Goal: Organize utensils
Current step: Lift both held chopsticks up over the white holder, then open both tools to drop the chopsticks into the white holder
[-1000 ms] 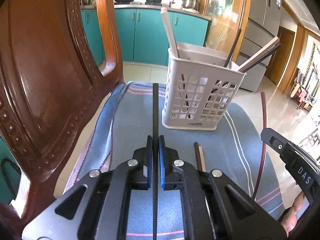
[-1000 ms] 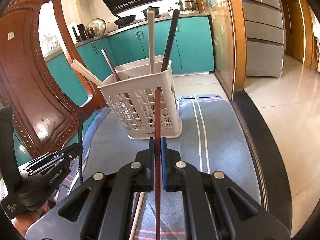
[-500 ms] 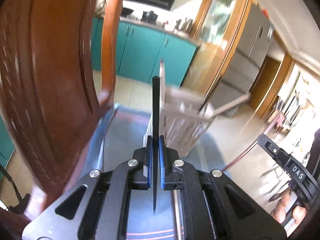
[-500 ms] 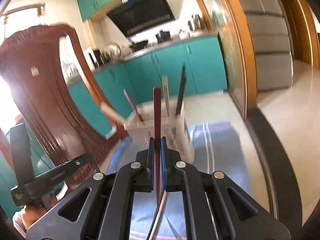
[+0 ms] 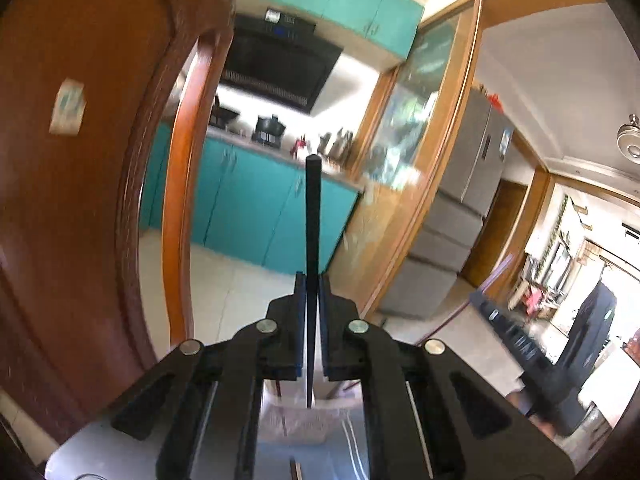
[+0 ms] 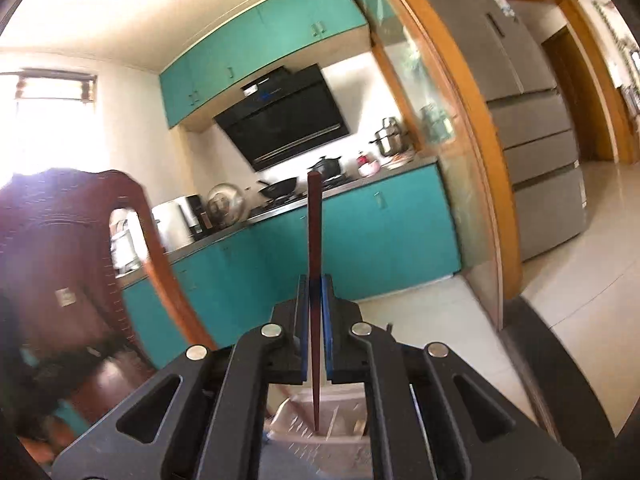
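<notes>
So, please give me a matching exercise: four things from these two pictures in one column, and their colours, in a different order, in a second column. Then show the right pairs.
Things:
1. chopstick in the left gripper
2. chopstick in the right gripper
3. utensil basket
4. lower kitchen cabinets

Colours:
A. teal
B. white
C. black
D. reddish brown

Right pairs: 1-C, 2-D, 3-B, 4-A

The fingers of each gripper are shut on their chopstick, and the basket shows only low in each view, blurred.
</notes>
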